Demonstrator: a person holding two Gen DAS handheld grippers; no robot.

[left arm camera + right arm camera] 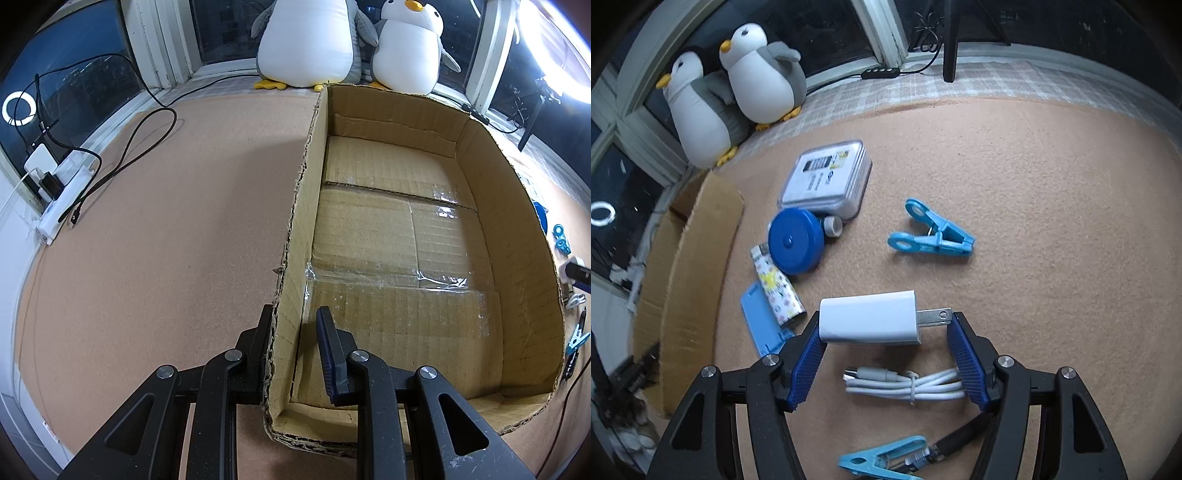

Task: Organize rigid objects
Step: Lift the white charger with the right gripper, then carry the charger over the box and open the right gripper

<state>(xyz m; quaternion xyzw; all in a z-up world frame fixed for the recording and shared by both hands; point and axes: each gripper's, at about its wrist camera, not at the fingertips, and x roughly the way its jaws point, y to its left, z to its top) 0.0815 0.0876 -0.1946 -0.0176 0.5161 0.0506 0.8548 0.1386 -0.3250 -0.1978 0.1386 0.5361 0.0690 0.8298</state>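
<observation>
In the left wrist view the left gripper (295, 321) is sitting at the lower centre of the frame with its jaws clenched on the near left wall of the open cardboard box (306, 206), one finger outside the torn edge and the other inside. The box is filling the right half of that frame, its taped floor bare, and it is resting on the tan tabletop (166, 221); two plush penguins (306, 40) are standing behind it by the window, and a white power strip (62, 199) with black cables is lying at the left edge. In the right wrist view the right gripper (884, 321) is reaching down over the white charger plug (868, 321), which is lying on its side at the lower centre with its metal prongs pointing to the right. The blue pads are flanking it, the left pad touching the plug's body and the right pad at the prong tips, but whether they are truly squeezing it I cannot tell. Just below the plug, between the fingers, a coiled white cable (905, 384) is lying. Above and to the right a blue clothespin (931, 236) is resting well apart; to the left a round blue tape measure (796, 240), a clear plastic case (827, 177), a patterned lighter (777, 284) and a flat blue piece (761, 321) are clustering near the box's side, and another blue clip (882, 458) is showing at the bottom edge.
</observation>
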